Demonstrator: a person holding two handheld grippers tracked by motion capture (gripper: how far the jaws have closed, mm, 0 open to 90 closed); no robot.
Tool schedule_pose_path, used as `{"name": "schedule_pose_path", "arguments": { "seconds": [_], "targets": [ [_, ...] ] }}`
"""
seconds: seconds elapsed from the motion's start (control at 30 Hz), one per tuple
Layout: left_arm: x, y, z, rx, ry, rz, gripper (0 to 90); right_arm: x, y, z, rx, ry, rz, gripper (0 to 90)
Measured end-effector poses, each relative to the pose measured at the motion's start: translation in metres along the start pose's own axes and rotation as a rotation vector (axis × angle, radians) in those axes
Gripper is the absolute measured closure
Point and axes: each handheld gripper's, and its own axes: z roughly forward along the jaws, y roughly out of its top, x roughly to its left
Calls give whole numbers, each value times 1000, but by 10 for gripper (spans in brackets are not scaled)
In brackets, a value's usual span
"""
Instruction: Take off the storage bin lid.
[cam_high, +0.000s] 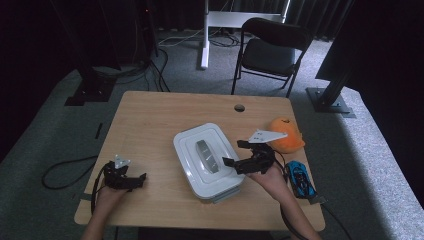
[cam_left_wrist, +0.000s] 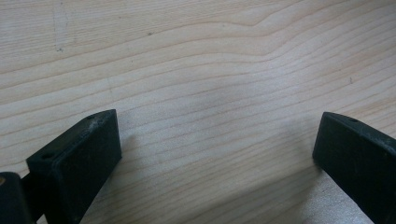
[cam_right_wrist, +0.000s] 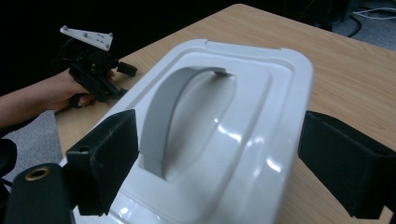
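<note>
White lidded box (cam_high: 207, 161) sits mid-table (cam_high: 160, 115), grey handle (cam_high: 205, 155) arched along its lid. We see the right gripper (cam_high: 240, 155) over the box's right edge, fingers (cam_right_wrist: 105, 158) spread wide on either side of the lid. Left gripper (cam_high: 131, 181) rests near the table's front-left, fingers (cam_left_wrist: 79, 158) apart over bare wood. Orange plush (cam_high: 286, 134) and blue toy car (cam_high: 300, 179) lie to the right.
</note>
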Motion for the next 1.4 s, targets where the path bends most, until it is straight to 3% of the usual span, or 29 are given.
{"name": "schedule_pose_path", "arguments": {
  "seconds": [0.5,0.77,1.0,1.07,1.33,1.37,1.4],
  "targets": [
    [0,0,0,0,0,0,15,20,16,35,96,15,-47,118],
    [0,0,0,0,0,0,15,31,12,53,159,-33,-68,134],
    [0,-1,-1,1,4,-2,15,40,8,58,172,-117,-128,317],
    [0,-1,-1,0,4,-2,15,42,6,59,176,-121,-131,341],
    [0,-1,-1,0,5,-5,15,46,-1,56,166,-74,-109,539],
    [0,-1,-1,1,4,-5,15,46,-3,56,165,-42,-95,613],
    [0,-1,-1,1,4,-5,15,46,-3,56,165,-42,-95,613]
  ]
}}
